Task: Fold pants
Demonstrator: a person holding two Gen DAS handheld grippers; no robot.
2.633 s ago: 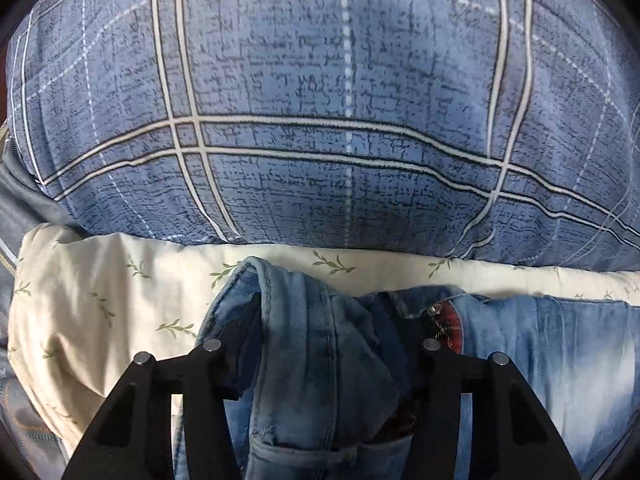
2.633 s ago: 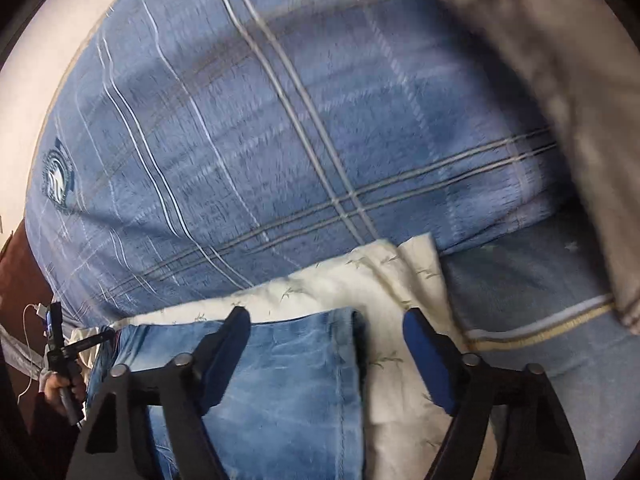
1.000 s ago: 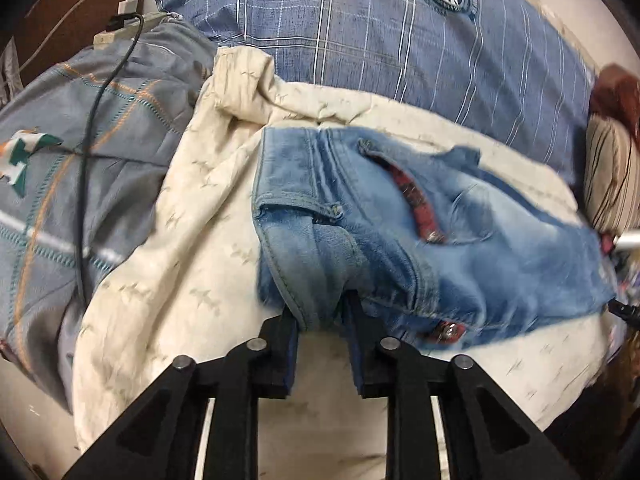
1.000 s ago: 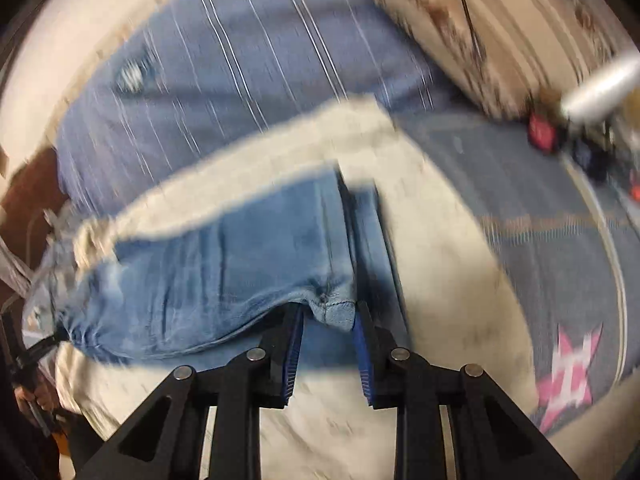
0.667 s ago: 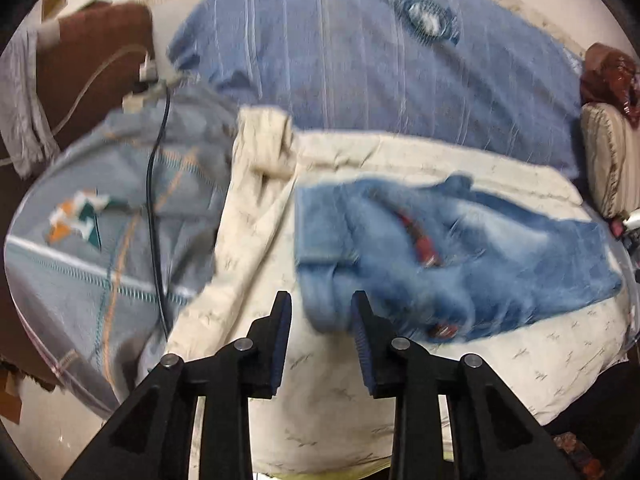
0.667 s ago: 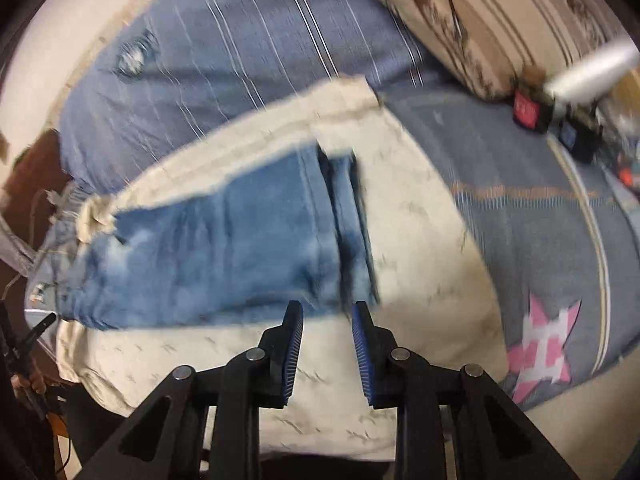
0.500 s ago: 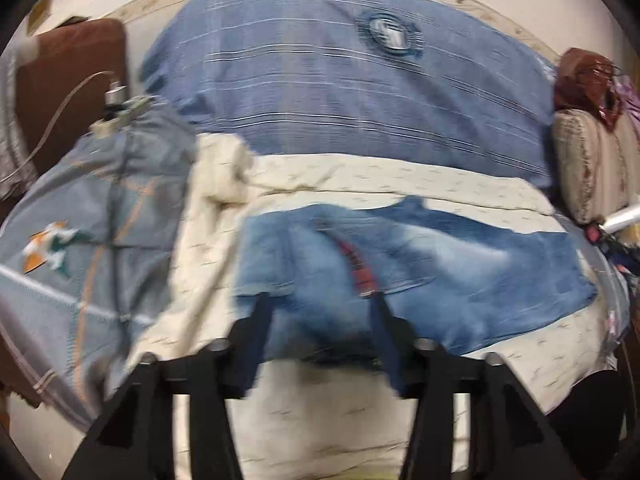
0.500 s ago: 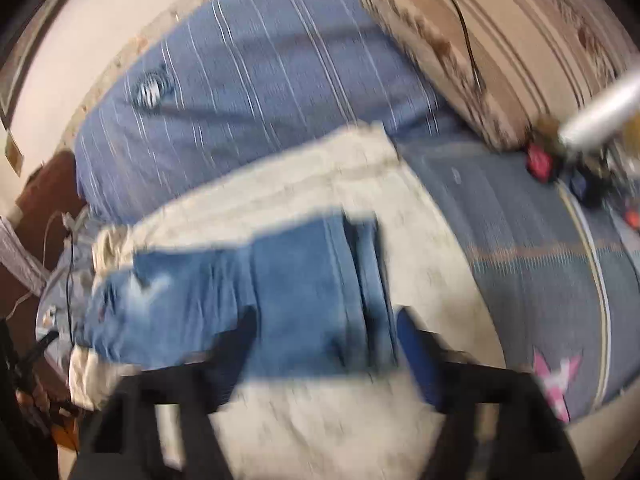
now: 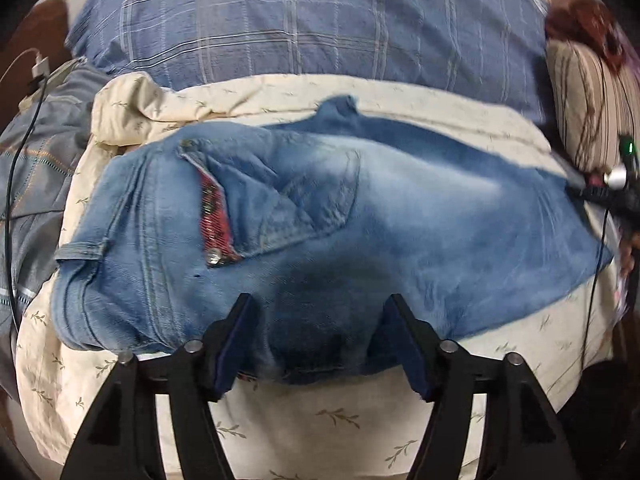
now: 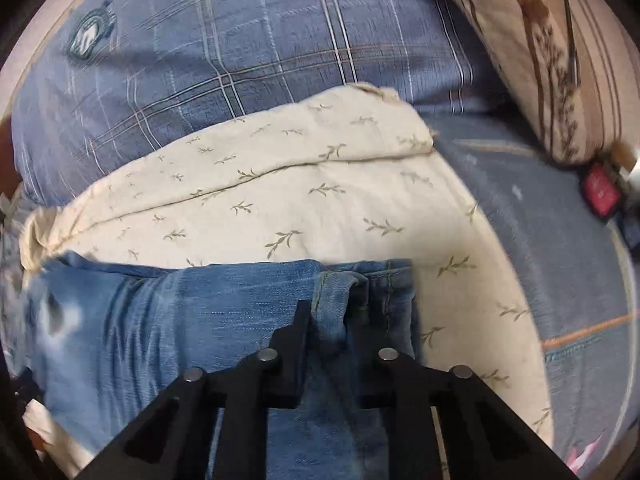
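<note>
Lying flat on the cream leaf-print sheet, the jeans are folded leg over leg. The right gripper, just closed, pinches their hem end; the left gripper, just opened, straddles the jeans' near edge, gripping nothing. Crosswise folds remain, I judge.

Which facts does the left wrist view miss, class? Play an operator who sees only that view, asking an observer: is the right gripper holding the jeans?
Observer: Yes. The right gripper has just been closing its jaws, and they pinch a fold at the hem end of the jeans.
Operator: Any marking on the plaid pillow?
Observer: Yes, the plaid pillow carries a crest badge near its left end.
</note>
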